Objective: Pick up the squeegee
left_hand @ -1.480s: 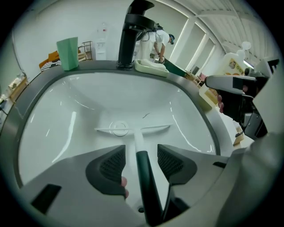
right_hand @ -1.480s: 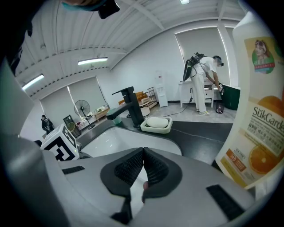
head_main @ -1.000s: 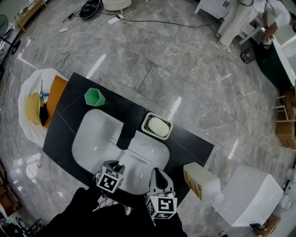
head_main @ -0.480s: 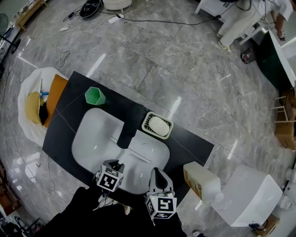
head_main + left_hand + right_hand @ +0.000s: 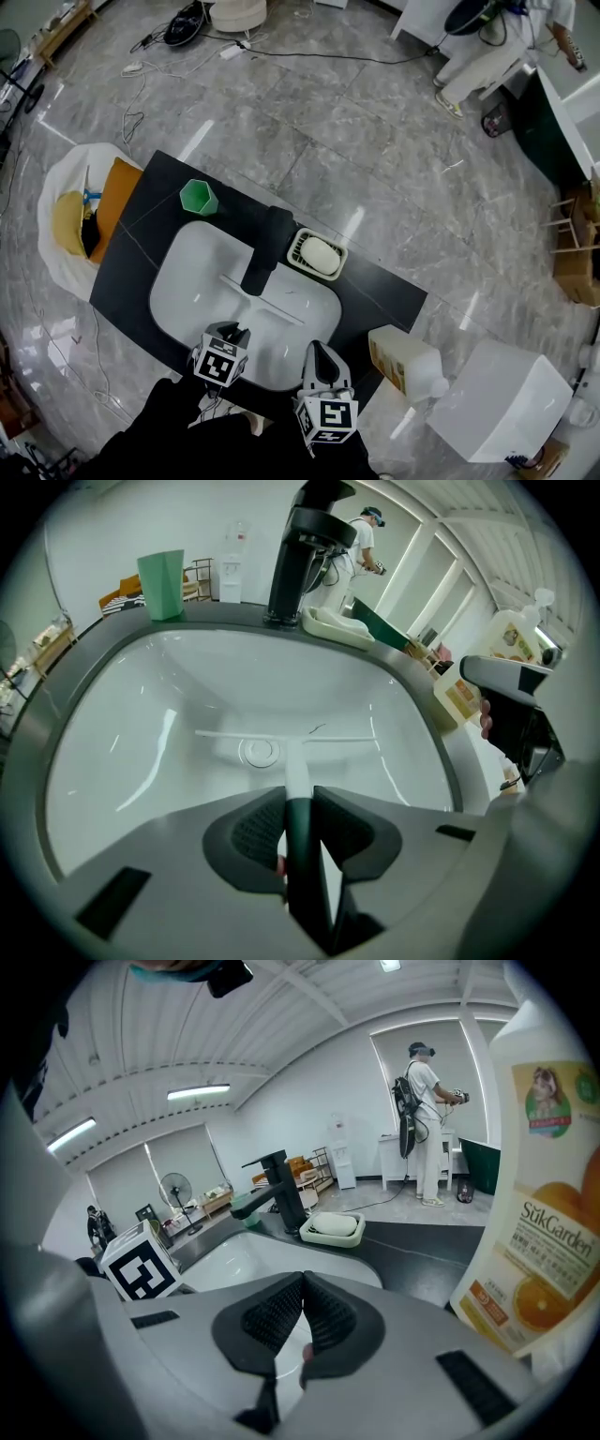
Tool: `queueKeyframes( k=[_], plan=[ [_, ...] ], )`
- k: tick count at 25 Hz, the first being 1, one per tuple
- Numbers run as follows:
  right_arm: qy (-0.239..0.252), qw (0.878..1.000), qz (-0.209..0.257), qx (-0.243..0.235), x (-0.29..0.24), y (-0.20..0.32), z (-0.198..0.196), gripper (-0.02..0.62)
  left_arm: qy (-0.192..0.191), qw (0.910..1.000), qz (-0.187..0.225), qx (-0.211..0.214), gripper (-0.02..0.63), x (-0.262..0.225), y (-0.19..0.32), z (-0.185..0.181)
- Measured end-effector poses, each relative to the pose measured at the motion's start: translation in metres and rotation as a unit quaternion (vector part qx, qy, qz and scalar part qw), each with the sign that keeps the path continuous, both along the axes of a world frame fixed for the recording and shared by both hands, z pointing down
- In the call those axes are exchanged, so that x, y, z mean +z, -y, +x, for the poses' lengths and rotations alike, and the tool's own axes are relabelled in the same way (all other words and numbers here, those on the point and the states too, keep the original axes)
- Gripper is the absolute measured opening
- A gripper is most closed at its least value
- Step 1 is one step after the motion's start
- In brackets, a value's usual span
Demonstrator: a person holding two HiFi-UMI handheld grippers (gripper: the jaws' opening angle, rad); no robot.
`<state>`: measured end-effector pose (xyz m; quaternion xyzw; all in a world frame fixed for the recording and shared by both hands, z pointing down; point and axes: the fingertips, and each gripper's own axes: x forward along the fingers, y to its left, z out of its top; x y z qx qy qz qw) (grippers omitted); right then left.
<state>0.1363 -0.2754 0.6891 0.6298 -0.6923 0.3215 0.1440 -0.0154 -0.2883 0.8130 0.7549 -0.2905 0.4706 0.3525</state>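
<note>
Clamping the dark handle of the squeegee (image 5: 298, 772) after just closing, the left gripper (image 5: 300, 808) holds a seemingly light, stiff, slippery tool, while the right gripper (image 5: 303, 1290) keeps its fingers (image 5: 277, 1321) pressed together, empty.

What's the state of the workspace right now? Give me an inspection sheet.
Surface: black countertop with a white sink set in it.
Job's things: squeegee lies in the sink, blade by the drain.
Clutter: green cup, faucet and soap dish on the countertop; detergent bottle by its right end.
Grippers: left gripper has just been closing and is shut on the squeegee's handle; right gripper shut, empty.
Cables: loose cables on the floor beyond the countertop.
Surroundings: marble floor; white bag at left; white box at right; person far off.
</note>
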Motion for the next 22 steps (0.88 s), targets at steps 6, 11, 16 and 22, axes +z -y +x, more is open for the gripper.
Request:
queueKeyframes(
  k=[6,11,16,22],
  plan=[
    [-0.009,1.0,0.023,-0.006,-0.025,-0.009,-0.011,0.017,-0.012,0.9992,0.035,-0.013,0.106,-0.03,0.0,-0.008],
    [-0.017,0.999,0.042,-0.013,-0.053,-0.022,-0.015,0.017,-0.026,0.9972,0.066,-0.024,0.106,-0.066,-0.003,-0.009],
    [-0.026,0.997,0.065,-0.02,-0.084,-0.034,-0.02,0.017,-0.038,0.9944,0.093,-0.033,0.106,-0.101,-0.011,-0.011],
    [-0.03,0.995,0.092,-0.026,-0.12,-0.053,-0.028,0.017,-0.051,0.9894,0.128,-0.044,0.106,-0.144,-0.025,-0.016]
  ],
)
